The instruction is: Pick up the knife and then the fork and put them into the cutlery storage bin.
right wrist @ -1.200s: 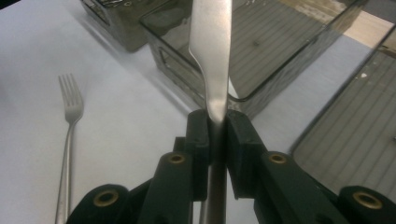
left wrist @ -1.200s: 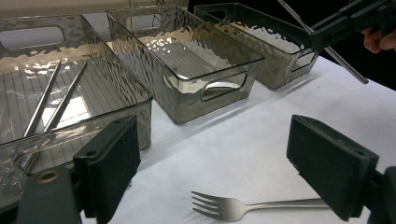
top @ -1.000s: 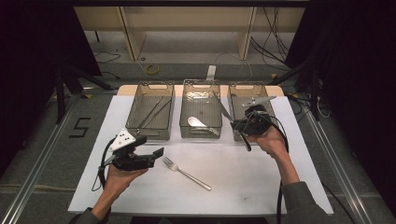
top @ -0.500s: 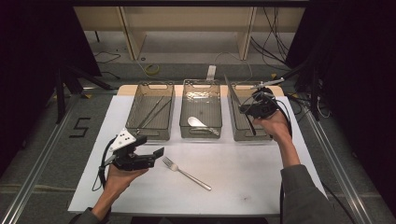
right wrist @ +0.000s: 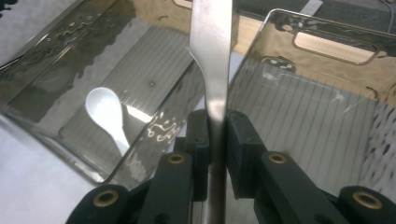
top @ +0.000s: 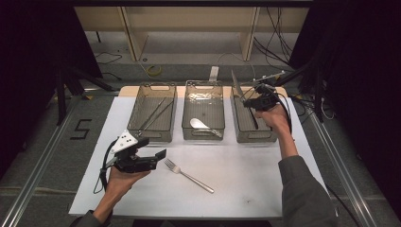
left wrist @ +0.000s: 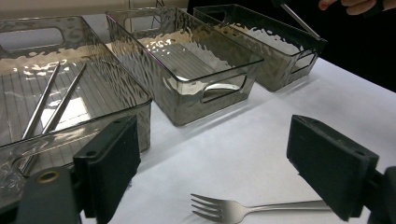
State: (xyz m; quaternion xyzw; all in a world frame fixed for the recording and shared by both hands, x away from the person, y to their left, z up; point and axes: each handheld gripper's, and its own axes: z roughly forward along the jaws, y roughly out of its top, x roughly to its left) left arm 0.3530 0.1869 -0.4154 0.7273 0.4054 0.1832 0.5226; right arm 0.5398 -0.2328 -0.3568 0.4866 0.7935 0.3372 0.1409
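While I've got the knife pinched, here's how it looks from my end:

right gripper point(top: 249, 100): clamped on the knife point(right wrist: 212, 51), pads squeezing the flat of it low down, where blade narrows into handle.
where it is: over the right-hand bin point(top: 246, 131), near the far right corner of the tabletop, blade poking up and away, handle end slanting down into the bin.
how it handles: stiff steel, thin, smooth. I reckon it's slippery and wants to pivot in the pads, since I only hold one narrow spot.
best grip: honestly the flat faces, like now. Gripping across the edges would let it twist.
weight: light enough, but the long blade past the pads makes it top-heavy, so I'd go slow.
fragile?: the knife no, the clear bin wall maybe, so no dropping it.
left gripper point(top: 158, 154): jaws wide, nothing in them, hovering near the front left of the tabletop.
fork point(left wrist: 243, 208): lying flat just past those pads, same slick steel, hard to get under.
other bins: white spoon point(right wrist: 108, 114) in the middle one, chopsticks point(left wrist: 51, 100) in the left.
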